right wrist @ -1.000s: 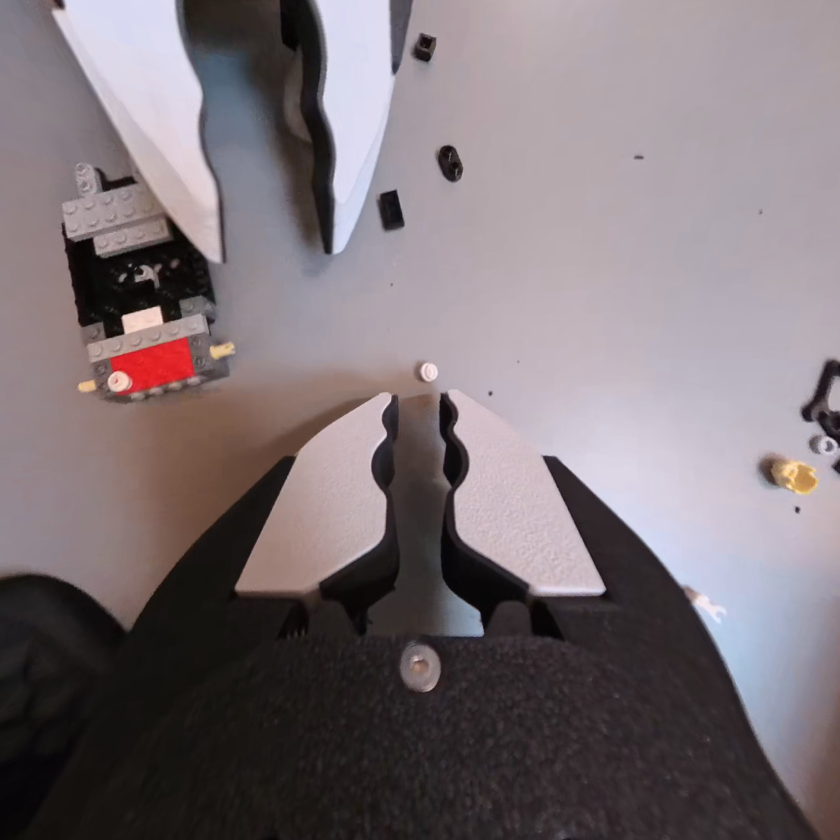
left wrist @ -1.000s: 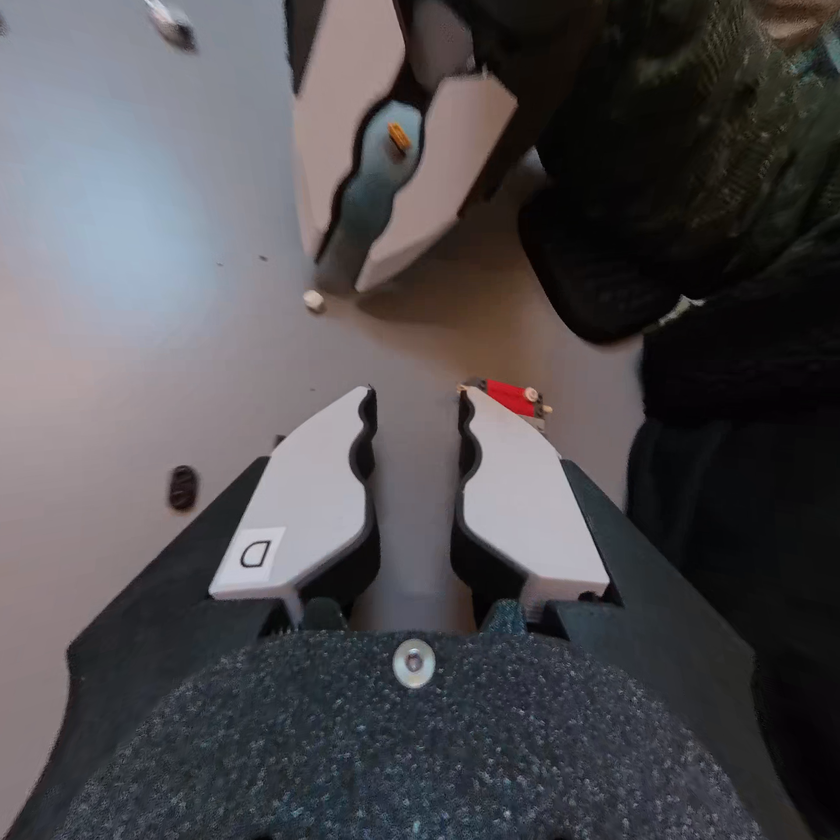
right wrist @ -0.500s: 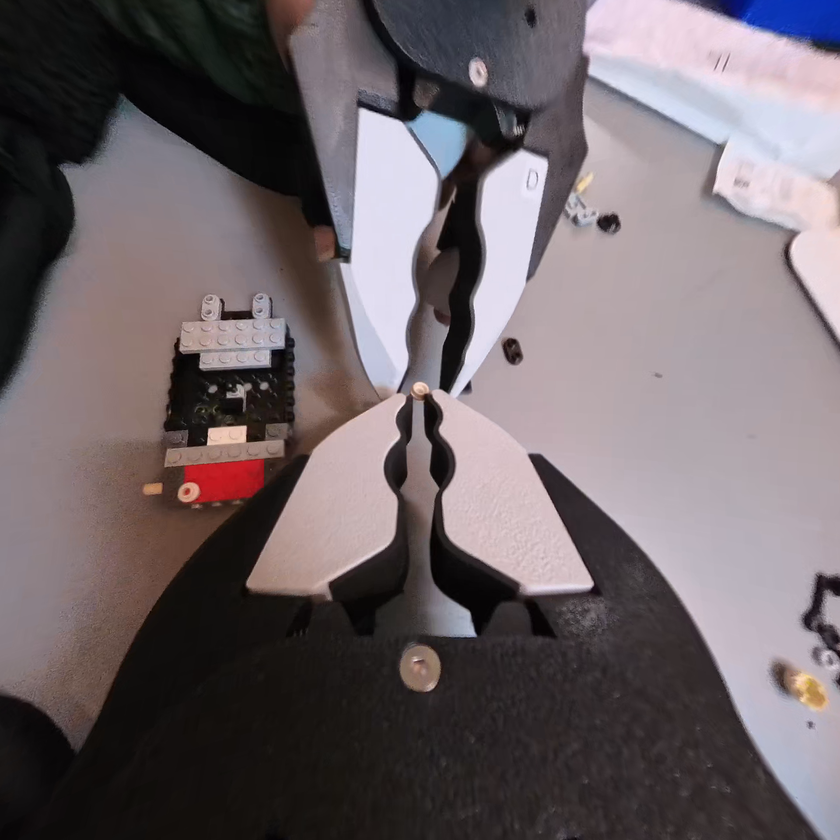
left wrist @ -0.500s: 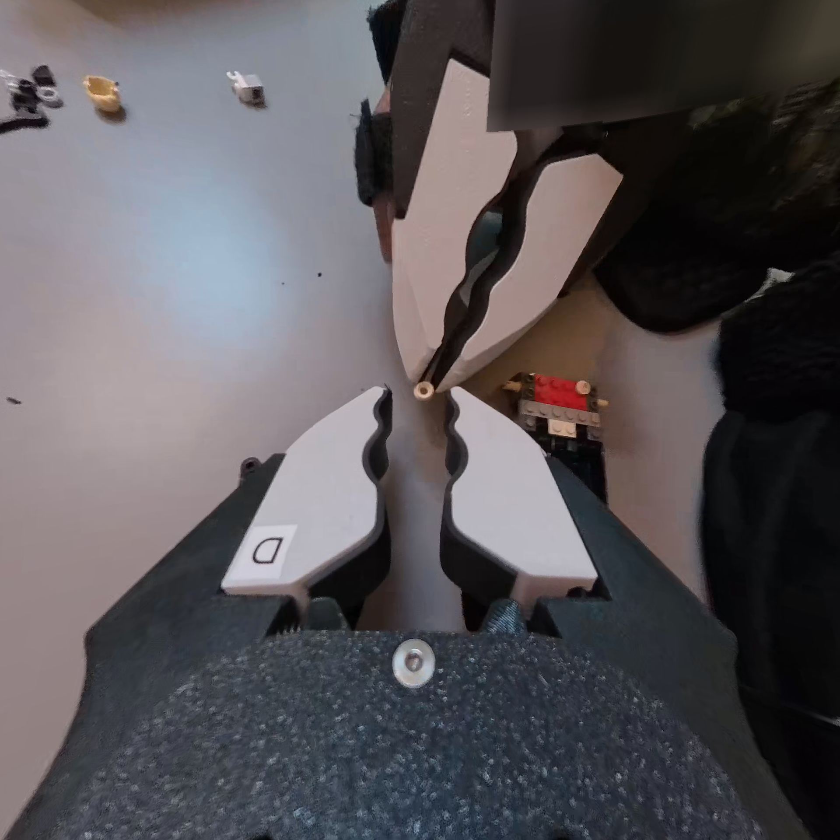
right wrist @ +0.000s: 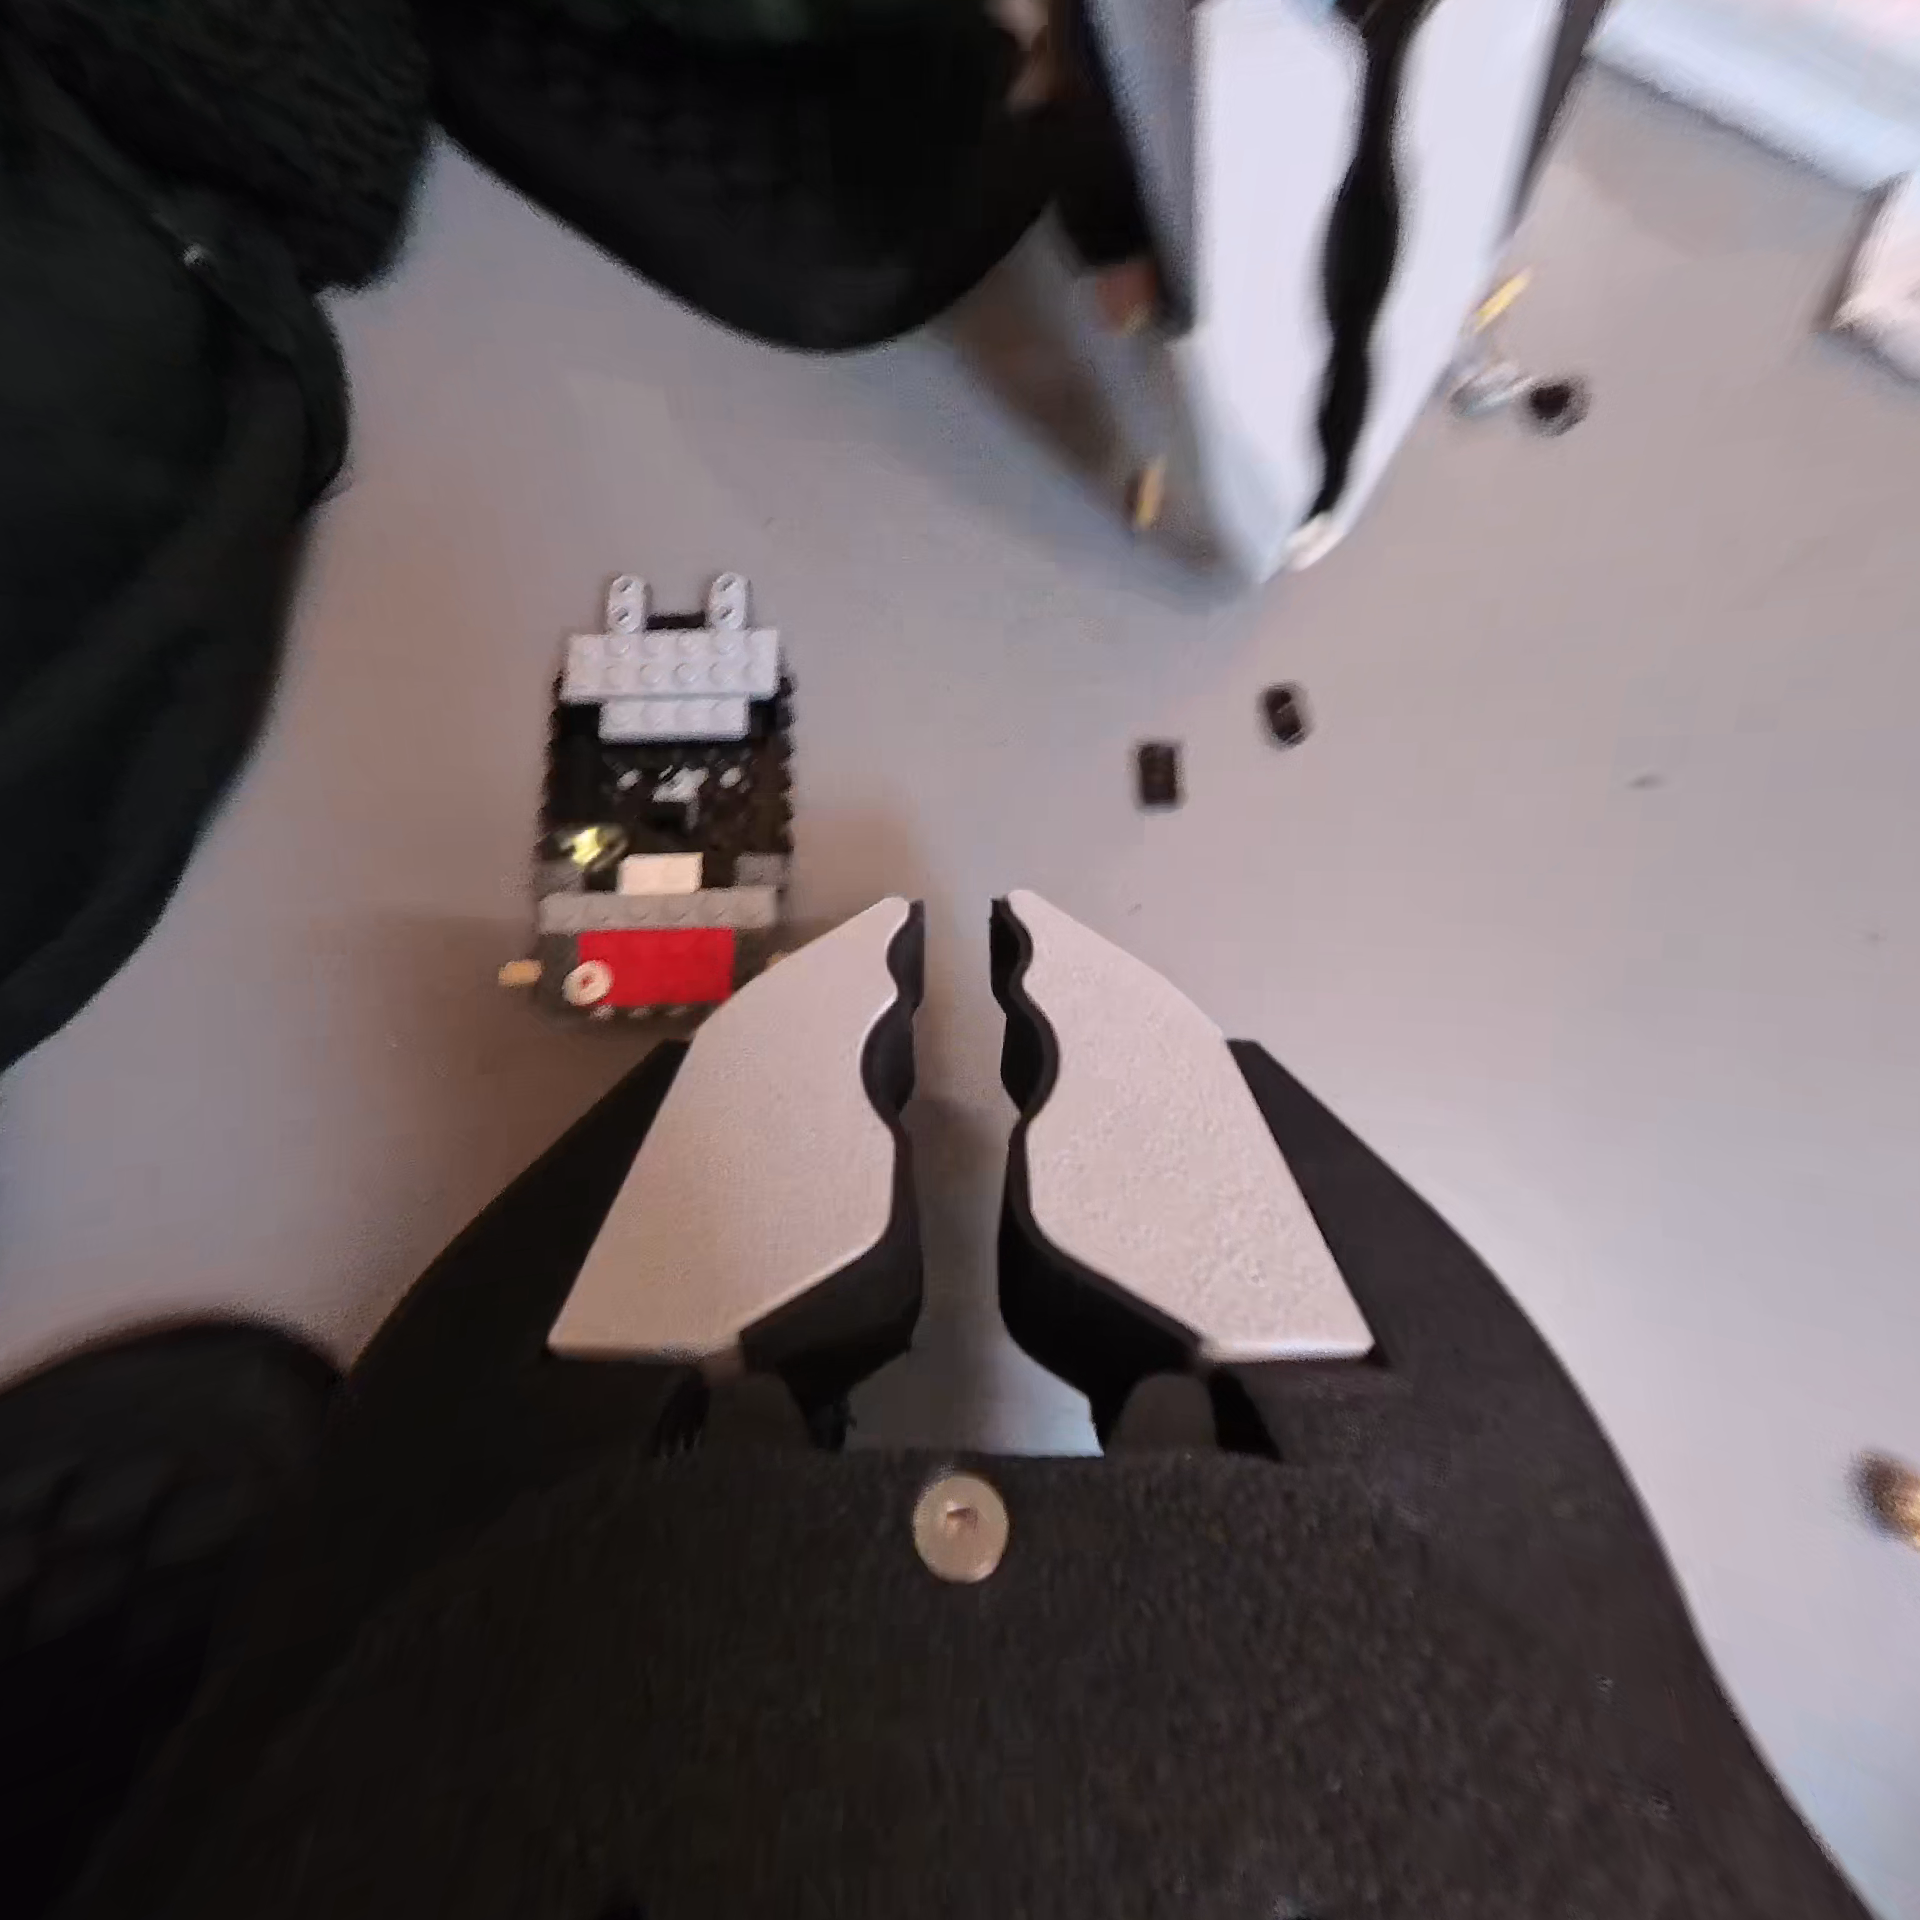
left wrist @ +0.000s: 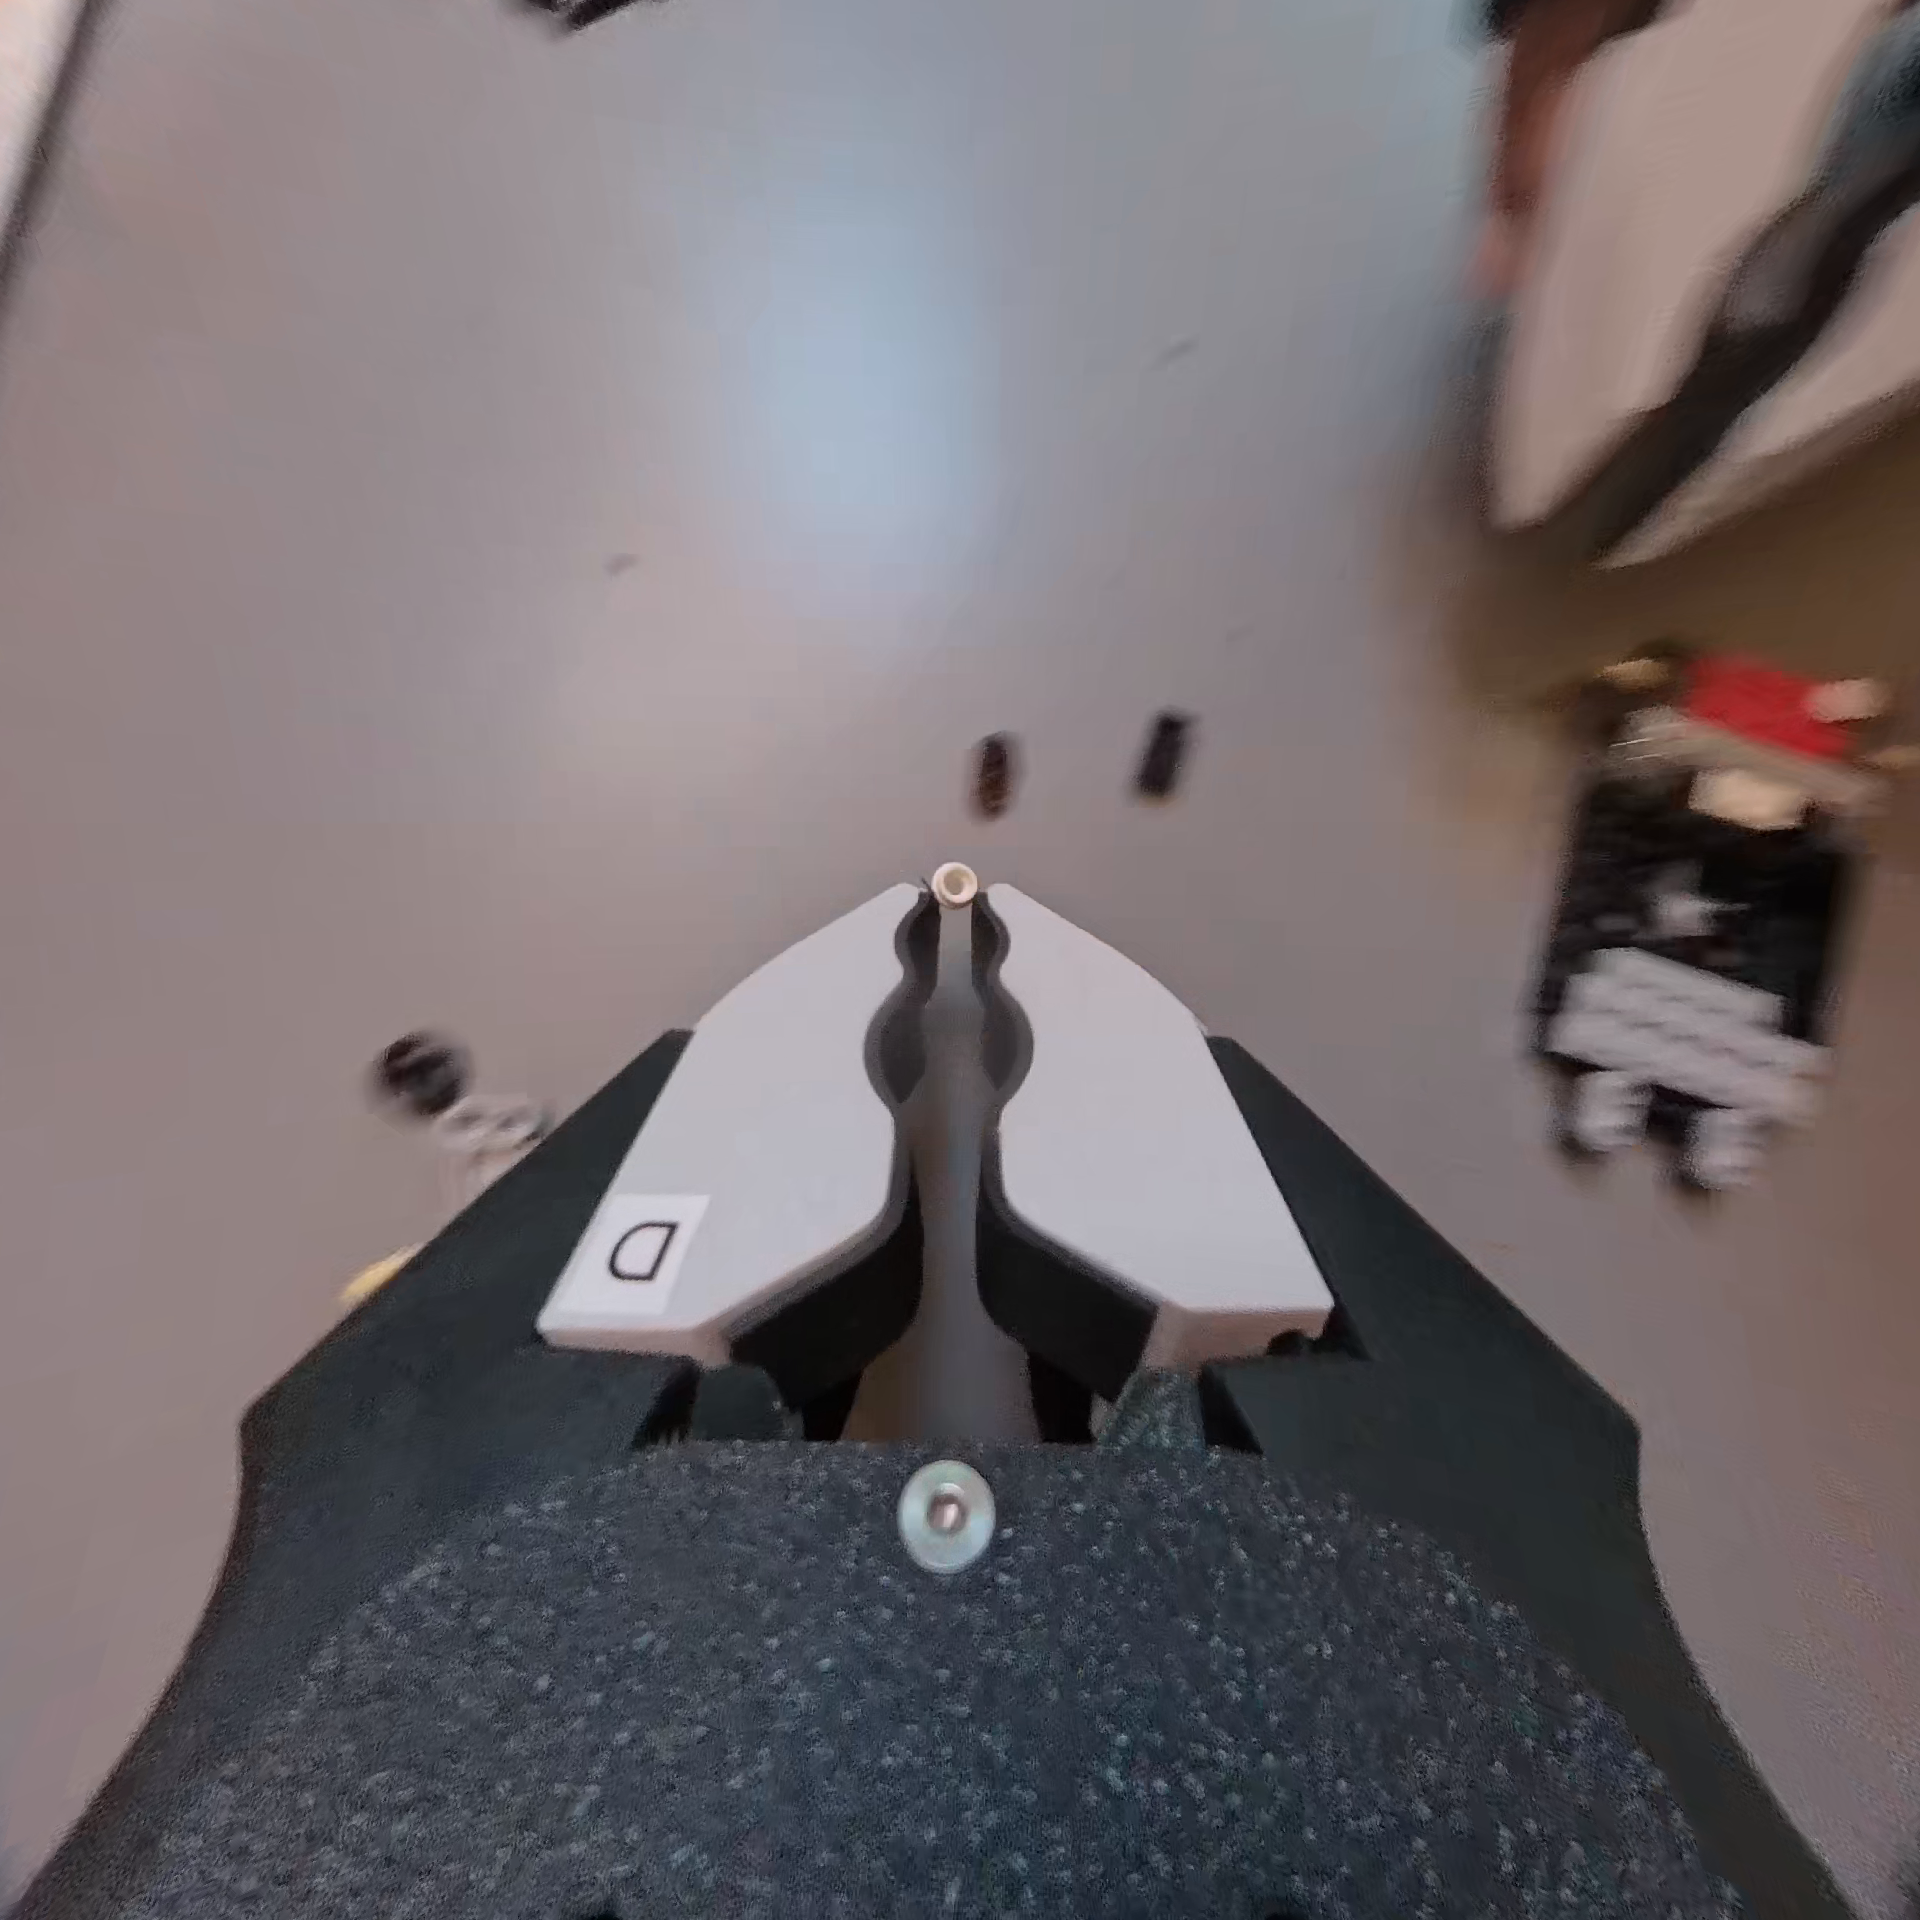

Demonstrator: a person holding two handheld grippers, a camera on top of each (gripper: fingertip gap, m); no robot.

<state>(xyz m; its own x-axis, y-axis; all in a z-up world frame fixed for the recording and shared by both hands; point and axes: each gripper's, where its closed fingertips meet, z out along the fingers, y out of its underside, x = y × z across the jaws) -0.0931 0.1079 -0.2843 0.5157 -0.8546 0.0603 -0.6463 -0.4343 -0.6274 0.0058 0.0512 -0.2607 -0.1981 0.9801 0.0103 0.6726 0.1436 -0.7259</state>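
My left gripper [left wrist: 954, 902] is shut on a small white round stud [left wrist: 954, 886], pinched at the very tips of its fingers above the grey table [left wrist: 623, 468]. It also shows in the right wrist view [right wrist: 1304, 545], at the top right, fingers close together. My right gripper [right wrist: 956, 914] is open and empty, its fingertips just right of a brick model [right wrist: 665, 810] made of black bricks with grey plates and a red plate. In the left wrist view the model [left wrist: 1704, 935] is blurred at the right, and the right gripper [left wrist: 1569, 520] is blurred at the top right.
Two small black pieces [right wrist: 1158, 774] [right wrist: 1286, 715] lie on the table between the grippers. A person's dark sleeve [right wrist: 156, 416] covers the left and top. A yellowish piece [right wrist: 1886, 1491] lies at the far right; more small parts [right wrist: 1548, 397] lie beyond the left gripper. The yellowish piece [right wrist: 1886, 1491] is about equally far from each gripper, around 20 centimeters.
My right gripper shut on the stud from the table and brought it to the left gripper's tips. The left gripper has shut on it, the right has opened, and the two have drawn apart.
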